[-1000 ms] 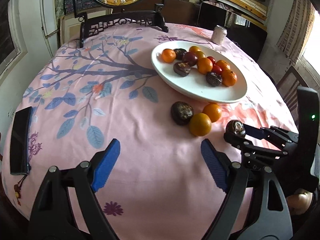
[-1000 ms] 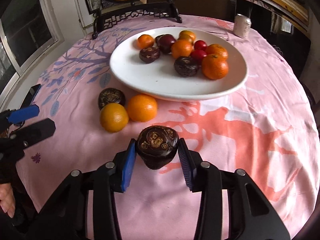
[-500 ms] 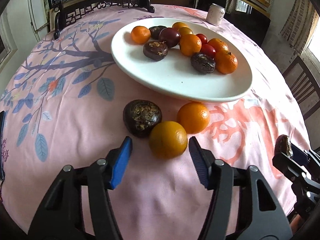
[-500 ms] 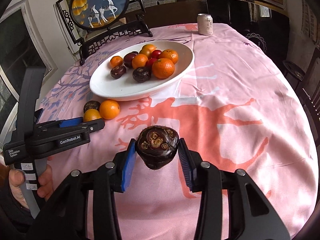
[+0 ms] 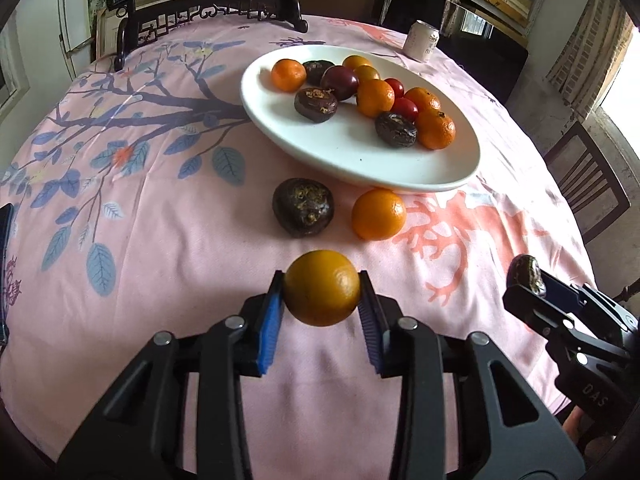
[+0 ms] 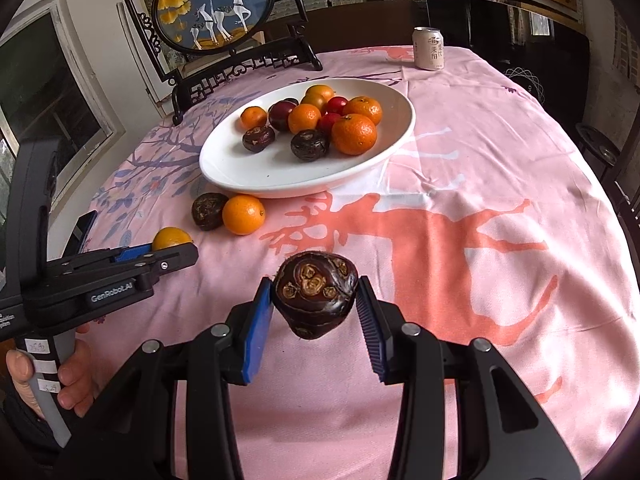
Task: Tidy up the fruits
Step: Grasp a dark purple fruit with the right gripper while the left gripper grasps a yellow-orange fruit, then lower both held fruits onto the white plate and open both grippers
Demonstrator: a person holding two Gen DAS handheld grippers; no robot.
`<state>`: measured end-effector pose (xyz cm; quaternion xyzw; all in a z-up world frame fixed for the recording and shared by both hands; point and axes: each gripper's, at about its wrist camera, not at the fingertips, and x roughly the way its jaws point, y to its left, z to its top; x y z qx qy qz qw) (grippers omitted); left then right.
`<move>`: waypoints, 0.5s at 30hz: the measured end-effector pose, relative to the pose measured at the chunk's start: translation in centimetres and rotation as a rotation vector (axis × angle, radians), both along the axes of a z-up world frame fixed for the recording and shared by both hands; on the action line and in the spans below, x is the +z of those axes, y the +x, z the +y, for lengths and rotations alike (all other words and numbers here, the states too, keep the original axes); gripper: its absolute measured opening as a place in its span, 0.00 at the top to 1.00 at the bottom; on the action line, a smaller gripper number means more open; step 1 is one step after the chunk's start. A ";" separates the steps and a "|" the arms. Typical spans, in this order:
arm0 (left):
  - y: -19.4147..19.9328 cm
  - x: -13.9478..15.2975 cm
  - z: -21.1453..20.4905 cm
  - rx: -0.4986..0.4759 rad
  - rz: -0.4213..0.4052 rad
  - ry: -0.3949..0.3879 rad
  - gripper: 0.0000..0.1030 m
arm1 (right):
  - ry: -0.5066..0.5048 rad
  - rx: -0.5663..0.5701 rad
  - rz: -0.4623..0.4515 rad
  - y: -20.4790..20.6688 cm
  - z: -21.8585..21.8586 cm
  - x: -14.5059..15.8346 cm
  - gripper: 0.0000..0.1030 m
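My left gripper is shut on an orange and holds it just above the pink cloth. My right gripper is shut on a dark brown wrinkled fruit, also above the cloth; it shows at the right edge of the left wrist view. A white plate with several oranges, dark fruits and red fruits lies beyond. A dark fruit and an orange lie on the cloth in front of the plate.
A drink can stands behind the plate. A framed round deer picture on a dark stand is at the table's far edge. A phone lies at the left edge. A chair stands on the right.
My left gripper closed on the nearest orange and lifted it back from the other two fruits. My right gripper kept its dark fruit and drew back slightly.
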<state>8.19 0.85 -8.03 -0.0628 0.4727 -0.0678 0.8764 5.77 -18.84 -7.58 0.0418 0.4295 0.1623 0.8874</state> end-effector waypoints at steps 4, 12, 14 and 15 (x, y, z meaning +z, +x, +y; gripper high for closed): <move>-1.2 2.1 1.4 0.001 -0.042 -0.013 0.65 | 0.002 0.028 -0.007 -0.1 1.3 0.4 0.59; 4.6 6.7 2.6 0.011 -0.092 0.036 0.65 | -0.021 0.094 -0.041 3.6 3.7 3.6 0.58; 8.3 7.2 2.4 0.020 -0.078 0.049 0.65 | -0.028 0.119 -0.062 6.1 5.0 4.7 0.59; 10.1 7.0 2.2 0.027 -0.062 0.055 0.65 | -0.043 0.119 -0.072 7.3 5.7 4.9 0.59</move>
